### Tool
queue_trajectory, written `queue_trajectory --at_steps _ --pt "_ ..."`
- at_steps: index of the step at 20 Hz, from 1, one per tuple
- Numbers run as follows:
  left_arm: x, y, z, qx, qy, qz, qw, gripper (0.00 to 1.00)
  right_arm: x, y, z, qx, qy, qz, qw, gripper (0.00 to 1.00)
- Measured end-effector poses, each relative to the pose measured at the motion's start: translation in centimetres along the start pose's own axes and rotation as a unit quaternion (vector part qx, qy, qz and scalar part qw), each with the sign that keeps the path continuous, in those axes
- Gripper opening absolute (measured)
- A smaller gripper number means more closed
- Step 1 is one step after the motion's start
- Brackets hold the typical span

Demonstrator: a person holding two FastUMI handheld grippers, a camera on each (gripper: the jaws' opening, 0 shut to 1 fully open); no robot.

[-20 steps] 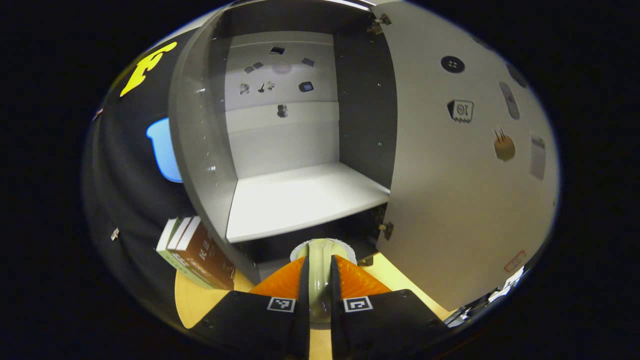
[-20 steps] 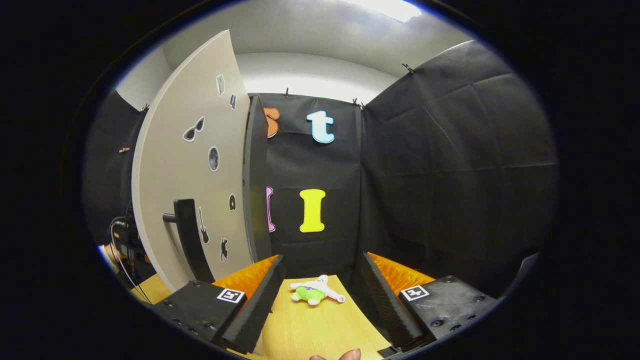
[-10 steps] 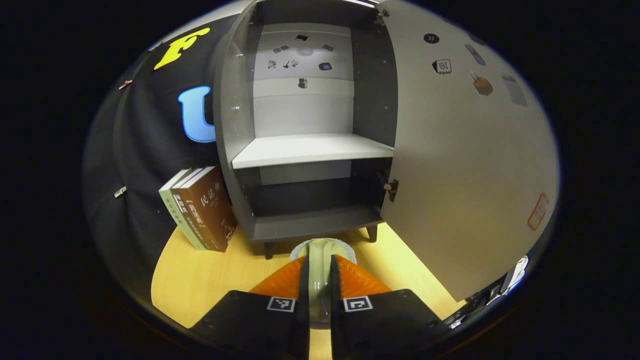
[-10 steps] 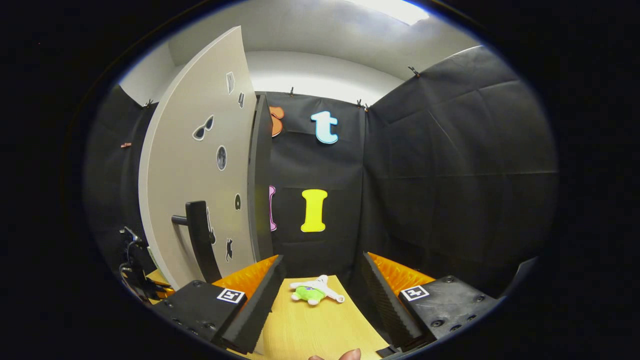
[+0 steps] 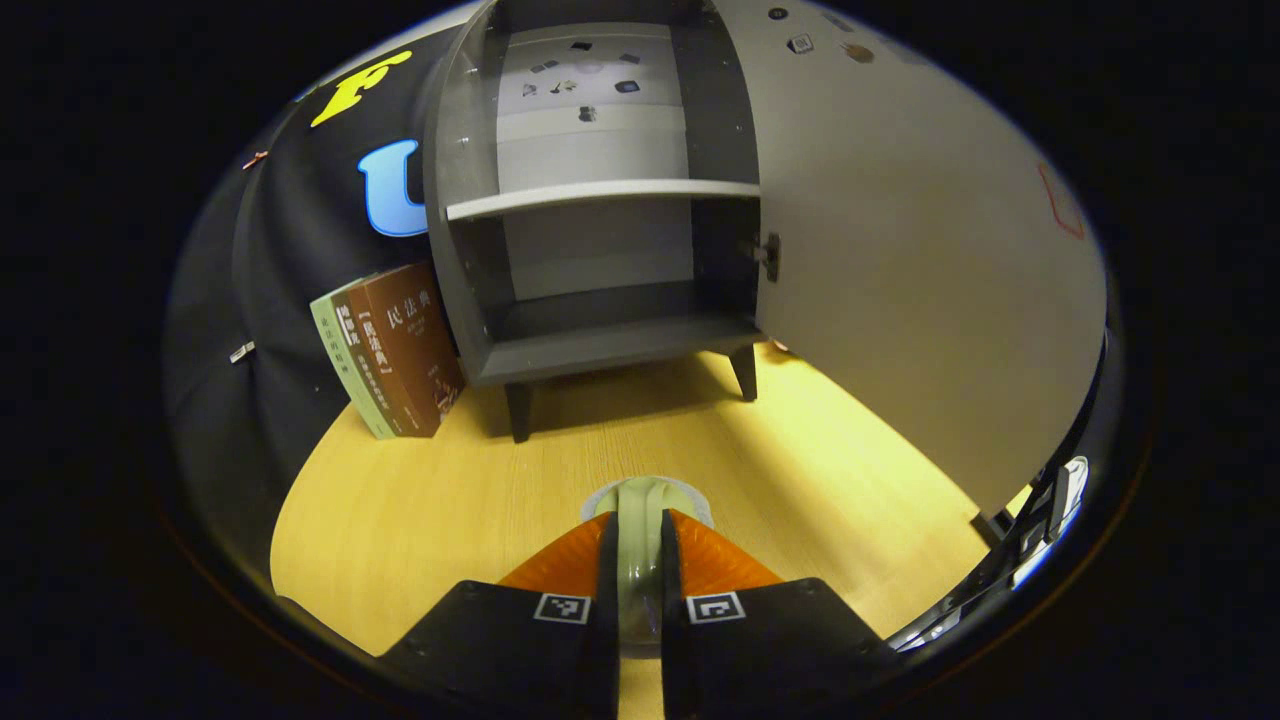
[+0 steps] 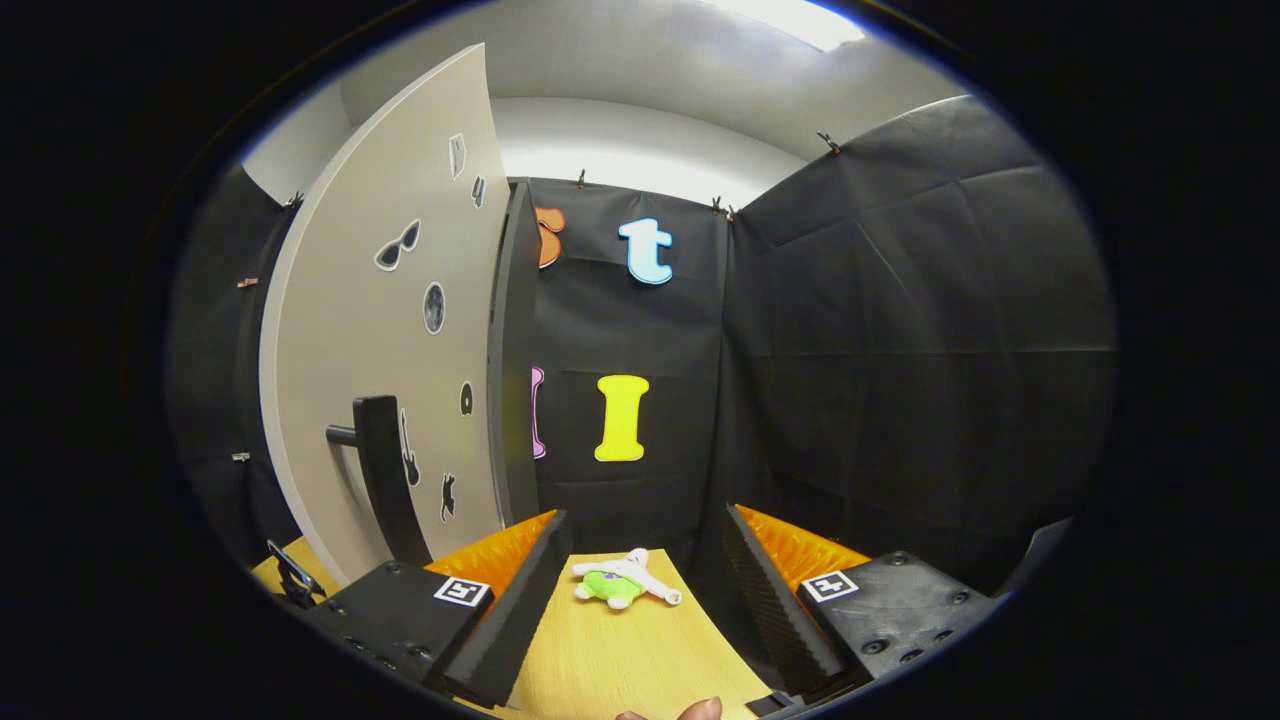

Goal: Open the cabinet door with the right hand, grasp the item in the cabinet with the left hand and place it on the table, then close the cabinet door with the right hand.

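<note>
The left tool [image 5: 640, 560] is gripping a pale green item [image 5: 640, 545] between both fingers, above the wooden table [image 5: 480, 500]. Ahead of it, the cabinet [image 5: 600, 340] is standing on the table with its door [image 5: 900, 260] swung open to the right; books [image 5: 395, 350] are leaning at its left. The right tool [image 6: 640, 590] is gaping wide, empty. Just ahead of it, a plush toy [image 6: 620, 585] is lying on the table, and the door's handle [image 6: 380, 480] is ahead to its left.

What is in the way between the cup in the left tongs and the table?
Nothing visible. The left tongs are shut on the pale cup, held over bare wooden table. The books and cabinet stand farther back.
</note>
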State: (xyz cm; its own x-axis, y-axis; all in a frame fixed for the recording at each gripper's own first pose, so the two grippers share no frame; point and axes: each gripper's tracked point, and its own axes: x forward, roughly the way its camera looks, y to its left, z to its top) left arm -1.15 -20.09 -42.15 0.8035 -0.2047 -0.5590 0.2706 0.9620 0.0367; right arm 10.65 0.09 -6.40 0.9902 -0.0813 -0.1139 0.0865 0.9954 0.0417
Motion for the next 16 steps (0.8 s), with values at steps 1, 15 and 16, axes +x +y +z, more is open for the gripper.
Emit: queue_trajectory --at_steps 1,15,16 --pt "0.3 -0.6 -1.3 -0.004 0.009 -0.001 1.000 0.21 0.0 0.1 -0.1 -0.003 0.002 0.003 1.000 0.97" --pt "3.8 -2.7 -7.9 -0.032 0.038 0.043 0.998 0.24 0.9 0.8 -0.3 -0.022 0.009 0.027 0.999 0.98" --pt "3.9 -2.7 -7.9 -0.031 0.036 0.043 0.998 0.26 0.9 0.8 -0.3 -0.024 0.008 0.029 0.999 0.98"
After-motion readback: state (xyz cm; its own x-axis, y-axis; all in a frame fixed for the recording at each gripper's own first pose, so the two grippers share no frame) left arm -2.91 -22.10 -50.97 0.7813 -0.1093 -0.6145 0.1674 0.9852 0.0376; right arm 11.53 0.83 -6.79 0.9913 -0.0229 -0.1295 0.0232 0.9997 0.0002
